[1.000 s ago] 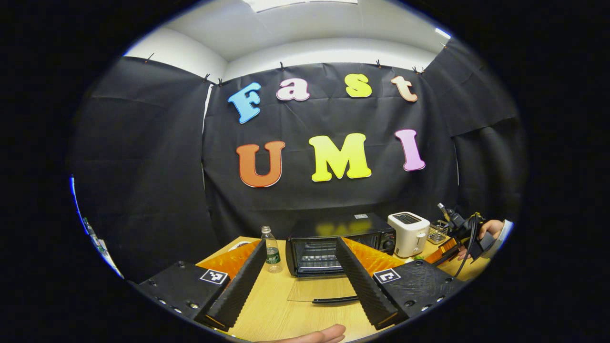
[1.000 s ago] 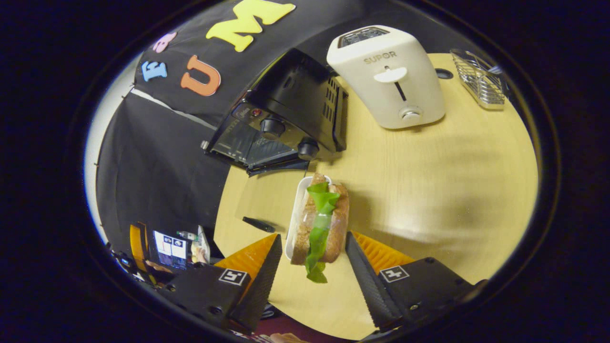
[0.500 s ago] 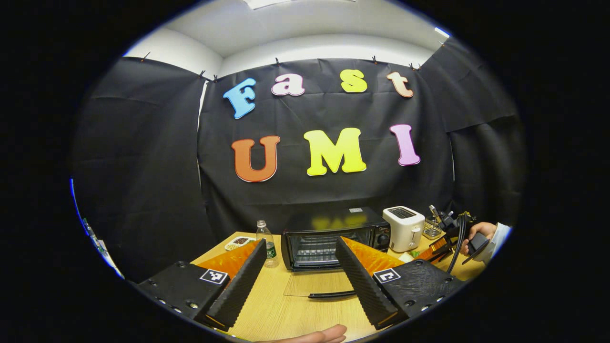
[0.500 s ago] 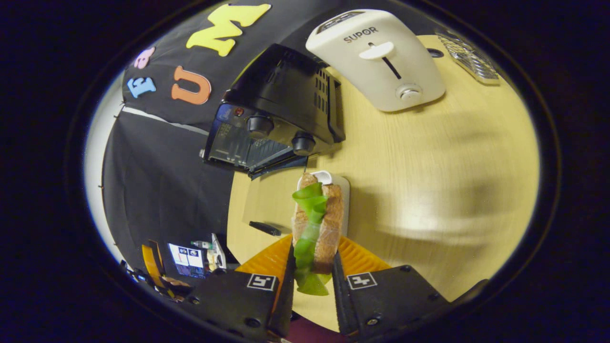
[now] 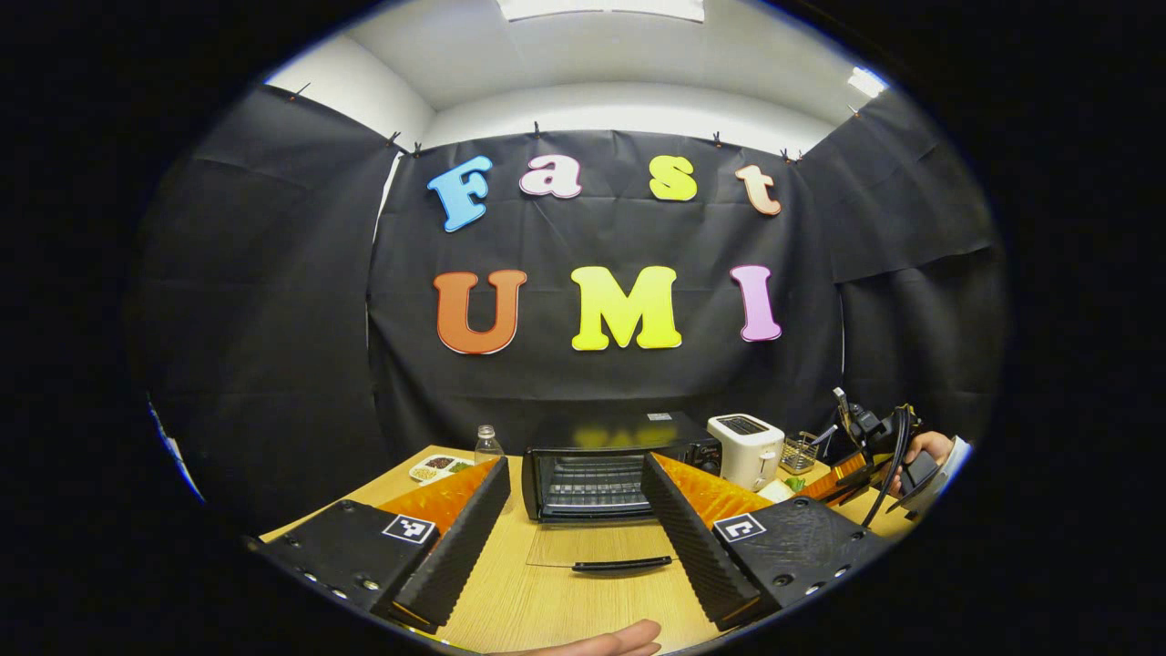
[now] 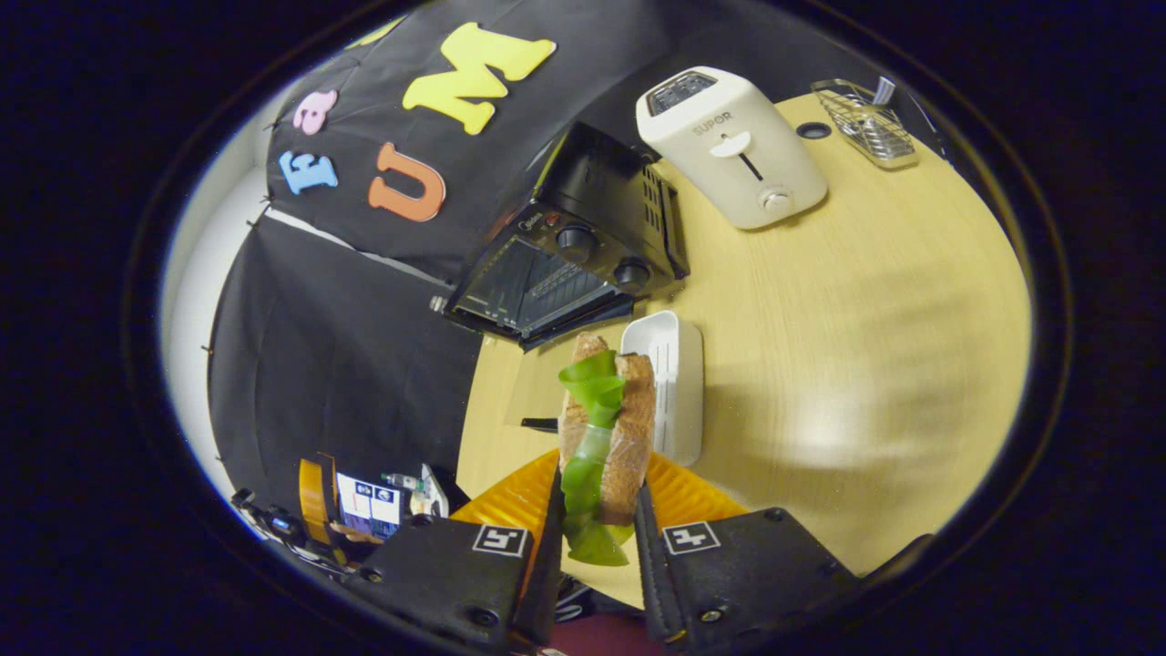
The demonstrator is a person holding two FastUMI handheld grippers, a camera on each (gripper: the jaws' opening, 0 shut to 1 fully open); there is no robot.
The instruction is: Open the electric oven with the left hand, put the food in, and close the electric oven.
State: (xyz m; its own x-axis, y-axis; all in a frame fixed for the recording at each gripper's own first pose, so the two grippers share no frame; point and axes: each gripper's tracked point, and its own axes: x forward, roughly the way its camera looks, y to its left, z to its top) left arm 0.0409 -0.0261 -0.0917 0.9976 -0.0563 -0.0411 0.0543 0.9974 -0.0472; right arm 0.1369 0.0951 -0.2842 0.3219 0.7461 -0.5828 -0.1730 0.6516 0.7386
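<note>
The black electric oven (image 5: 592, 466) stands at the back of the wooden table, its glass door lying flat with the handle (image 5: 621, 565) toward me. My left gripper (image 5: 574, 462) hangs open in front of it, well short of the door and holding nothing. Over at the right, a hand carries my right gripper (image 5: 847, 474). In the right gripper view, my right gripper (image 6: 597, 483) is shut on a sandwich (image 6: 608, 428) of brown bread and green lettuce. The sandwich is lifted clear of its white tray (image 6: 672, 383), with the open oven (image 6: 583, 264) beyond.
A white toaster (image 5: 747, 448) (image 6: 738, 146) stands right of the oven, and a wire rack (image 6: 865, 123) is further right. A clear bottle (image 5: 487, 444) and a small dish of snacks (image 5: 435, 467) sit left of the oven. A fingertip (image 5: 601, 642) shows at the table's near edge.
My right gripper went from open around the sandwich to shut on it, then lifted it off the white tray. My left gripper drew back from the oven, staying open.
</note>
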